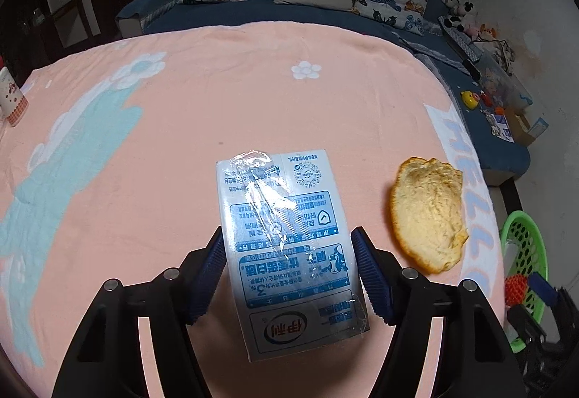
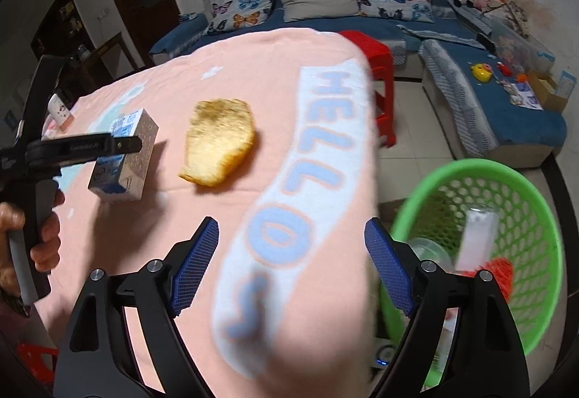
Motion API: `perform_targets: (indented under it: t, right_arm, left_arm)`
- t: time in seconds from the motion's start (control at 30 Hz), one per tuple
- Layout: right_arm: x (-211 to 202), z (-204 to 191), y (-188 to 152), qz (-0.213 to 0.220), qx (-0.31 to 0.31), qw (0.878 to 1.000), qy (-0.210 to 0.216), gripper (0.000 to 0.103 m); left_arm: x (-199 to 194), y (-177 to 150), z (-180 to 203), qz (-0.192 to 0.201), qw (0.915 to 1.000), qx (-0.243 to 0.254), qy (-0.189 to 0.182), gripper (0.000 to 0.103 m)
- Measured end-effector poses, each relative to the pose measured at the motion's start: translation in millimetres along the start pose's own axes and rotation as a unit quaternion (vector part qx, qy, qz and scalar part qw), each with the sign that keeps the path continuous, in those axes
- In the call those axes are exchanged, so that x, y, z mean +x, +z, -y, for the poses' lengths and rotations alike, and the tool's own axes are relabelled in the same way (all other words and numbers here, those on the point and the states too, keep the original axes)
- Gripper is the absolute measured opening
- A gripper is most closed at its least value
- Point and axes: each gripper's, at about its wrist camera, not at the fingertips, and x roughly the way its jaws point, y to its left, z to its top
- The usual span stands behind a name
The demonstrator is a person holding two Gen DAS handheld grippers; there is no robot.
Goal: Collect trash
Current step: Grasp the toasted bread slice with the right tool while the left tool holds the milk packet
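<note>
My left gripper (image 1: 289, 275) has its blue ribbed pads closed against both sides of the small blue-and-white milk carton (image 1: 289, 253), which carries the red-and-green 伊利 logo, a QR code and a "3%" figure, all upside down to me. From the right wrist view the carton (image 2: 125, 155) sits lifted above the pink fleece blanket (image 1: 217, 101). Just beside it lies a curled orange peel (image 1: 429, 213). "HELLO" runs in pale blue letters (image 2: 311, 144) along the blanket's edge. My right gripper (image 2: 291, 265) is spread wide, holding nothing, near the green plastic mesh basket (image 2: 535, 217).
</note>
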Motion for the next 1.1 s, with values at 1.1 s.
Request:
perform_targets:
  t: [1.1]
  right_arm:
    - [123, -71, 61, -0.059, -0.010, 0.997, -0.056, 0.095]
  left_arm:
    - [-26, -7, -70, 0.024, 0.9993, 0.014, -0.025, 0.066]
